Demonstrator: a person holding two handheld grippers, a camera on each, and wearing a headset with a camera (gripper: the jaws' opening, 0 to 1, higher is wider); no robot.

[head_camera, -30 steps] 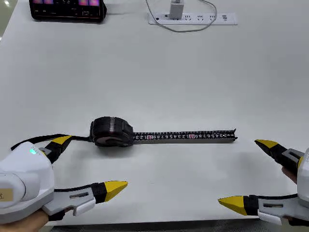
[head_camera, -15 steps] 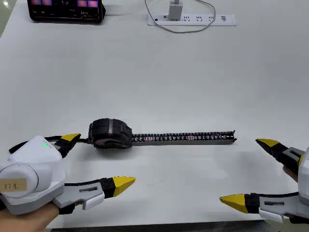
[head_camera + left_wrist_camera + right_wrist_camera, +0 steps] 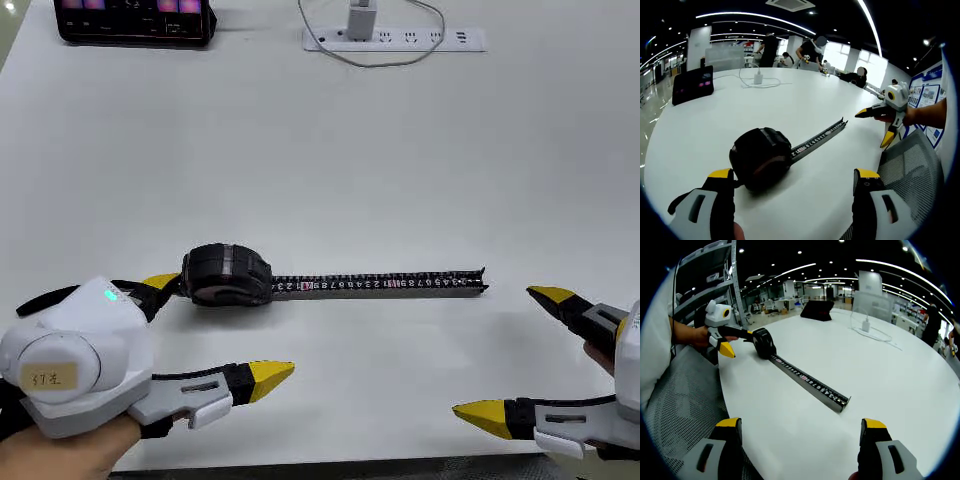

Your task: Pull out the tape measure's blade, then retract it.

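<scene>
A black tape measure (image 3: 227, 275) lies on the white table (image 3: 330, 170) with its black blade (image 3: 380, 284) drawn out to the right, flat on the surface, ending in a hook (image 3: 485, 280). My left gripper (image 3: 220, 328) is open just left of and below the case; its far yellow tip almost touches the case. In the left gripper view the case (image 3: 760, 157) sits close ahead between the jaws, nearer the left one. My right gripper (image 3: 515, 352) is open, right of and below the blade's end, apart from it. The blade's end (image 3: 839, 402) lies ahead of that gripper.
A white power strip (image 3: 395, 38) with a plugged charger and cable lies at the table's far edge. A dark tablet (image 3: 132, 20) stands at the far left. The table's near edge runs just under both grippers. A mesh chair (image 3: 910, 170) is beside the table.
My left gripper has moved right and forward toward the tape measure's case. The tape measure, the blade and the right gripper have stayed in place.
</scene>
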